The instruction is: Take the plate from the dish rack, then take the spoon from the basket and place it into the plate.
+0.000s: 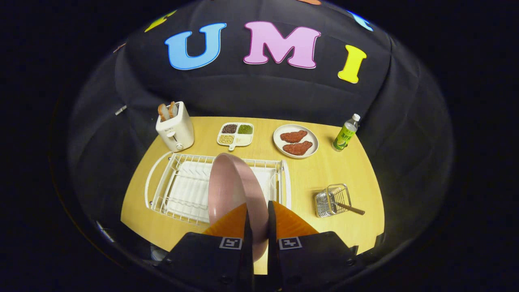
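Note:
A pink plate [231,186] stands on edge between my fingers, lifted above the white wire dish rack [178,190]. My gripper [258,211] is shut on the plate's rim, one finger on each face. To the right of the rack, a small wire basket [330,198] lies on the wooden table [324,170]. A brown-handled spoon [349,208] sticks out of the basket toward the right.
Beyond the rack stand a white toaster [176,129] with bread in it, a divided dish of beans [236,134], a white plate with two meat patties [296,141] and a green-labelled bottle [345,134]. Black cloth walls close the table on three sides.

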